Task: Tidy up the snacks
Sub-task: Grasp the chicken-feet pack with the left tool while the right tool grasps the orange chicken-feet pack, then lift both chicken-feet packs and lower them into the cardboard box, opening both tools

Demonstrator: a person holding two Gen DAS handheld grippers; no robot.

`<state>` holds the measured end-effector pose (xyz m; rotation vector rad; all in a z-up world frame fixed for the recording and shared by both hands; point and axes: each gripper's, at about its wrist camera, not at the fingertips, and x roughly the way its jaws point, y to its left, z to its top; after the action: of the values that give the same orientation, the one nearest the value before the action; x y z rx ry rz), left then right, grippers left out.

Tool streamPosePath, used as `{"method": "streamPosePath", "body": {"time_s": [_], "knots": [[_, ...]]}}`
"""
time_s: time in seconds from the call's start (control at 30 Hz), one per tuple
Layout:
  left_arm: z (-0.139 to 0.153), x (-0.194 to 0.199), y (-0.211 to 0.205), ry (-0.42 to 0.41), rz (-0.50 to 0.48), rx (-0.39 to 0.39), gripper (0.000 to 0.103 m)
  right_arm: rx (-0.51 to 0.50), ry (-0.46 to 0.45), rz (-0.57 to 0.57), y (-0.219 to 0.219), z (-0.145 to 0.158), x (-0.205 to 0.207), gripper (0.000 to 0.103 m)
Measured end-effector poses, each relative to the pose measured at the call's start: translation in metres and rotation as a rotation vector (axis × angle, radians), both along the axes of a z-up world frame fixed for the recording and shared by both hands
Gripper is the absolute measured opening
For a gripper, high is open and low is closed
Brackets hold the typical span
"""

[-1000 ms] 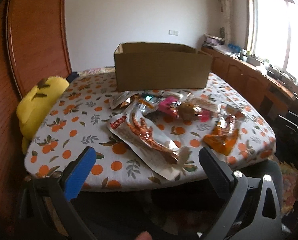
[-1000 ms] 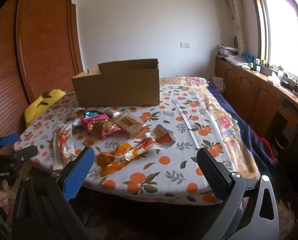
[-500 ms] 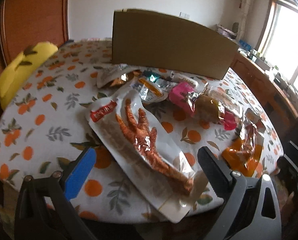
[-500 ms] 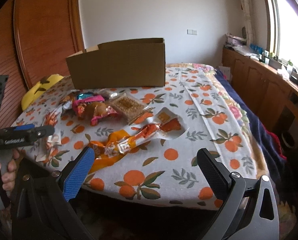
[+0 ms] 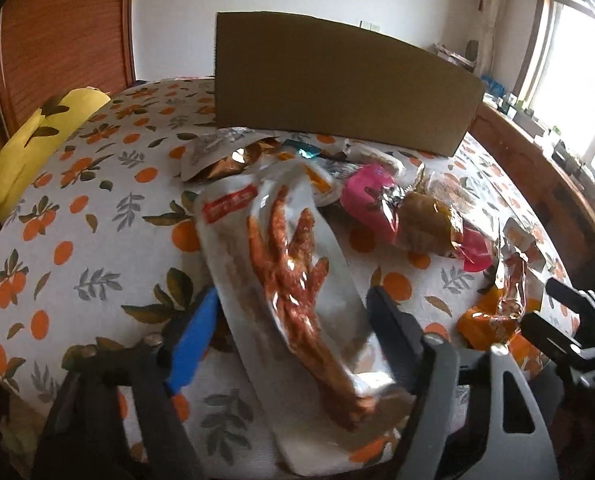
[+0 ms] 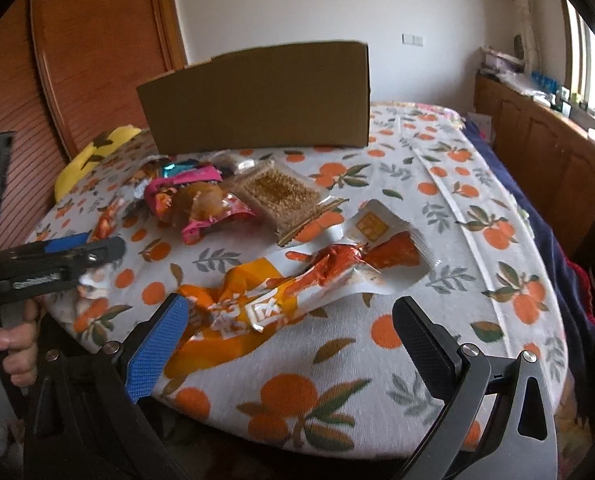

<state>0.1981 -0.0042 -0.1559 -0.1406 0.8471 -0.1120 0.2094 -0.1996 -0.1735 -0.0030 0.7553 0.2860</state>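
The left claw point(image 5: 289, 328) has just been closing, with the near end of the chicken-foot pack point(image 5: 281, 280) between its jaws. The blue pad looks just beside the pack's left edge and the black one at its right edge. Whether either pad presses yet I cannot tell, so I count the jaws as part-closed around the pack, not pinching it. The pack lies flat on the cloth point(image 5: 77, 248), running away from the claw toward the box point(image 5: 337, 80), which stands well beyond it past the heap of other snacks.

The right claw point(image 6: 289, 344) is spread wide and holds nothing. The orange pack point(image 6: 281, 292) lies just ahead of it, its near end beside the blue pad.

To do the grab well, the left claw likely needs to close squarely across the pack's width. A slick flat pouch may buckle or slide out if it is caught only by a corner. The pack's far end lies against the silver pouch point(image 5: 217, 148) and the pink one point(image 5: 369, 196), so a straight lift seems safer than a drag. The box wall is tall, so the pack should probably rise above its rim before going forward.
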Motion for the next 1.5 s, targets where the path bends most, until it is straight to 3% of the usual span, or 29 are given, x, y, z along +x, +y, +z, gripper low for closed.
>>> {"method": "streamPosePath", "body": {"time_s": [0.13, 0.67, 0.87, 0.97, 1.13, 1.33, 1.5], "knots": [[0.001, 0.001, 0.007, 0.006, -0.019, -0.015, 0.068, 0.037, 0.053, 0.002, -0.003, -0.007, 0.012, 0.103], [-0.001, 0.0, 0.027, 0.005, -0.081, 0.012, 0.067, -0.025, 0.067, -0.053, -0.001, -0.006, 0.051, 0.101], [-0.001, 0.004, 0.023, -0.004, -0.08, 0.037, 0.07, -0.147, 0.051, -0.04, 0.018, -0.012, 0.049, 0.1], [-0.001, 0.008, 0.021, -0.004, -0.088, 0.061, 0.071, -0.143, 0.049, -0.034, 0.016, -0.011, 0.049, 0.093], [0.0, 0.002, 0.026, -0.008, -0.121, 0.017, 0.064, -0.133, 0.049, -0.034, 0.005, -0.006, 0.042, 0.053], [0.003, -0.009, 0.035, 0.002, -0.132, -0.043, 0.063, -0.095, 0.053, -0.039, -0.01, -0.004, 0.03, 0.049], [0.009, -0.016, 0.036, -0.017, -0.13, -0.038, 0.063, -0.054, 0.05, -0.044, -0.018, -0.003, 0.024, 0.049]]}}
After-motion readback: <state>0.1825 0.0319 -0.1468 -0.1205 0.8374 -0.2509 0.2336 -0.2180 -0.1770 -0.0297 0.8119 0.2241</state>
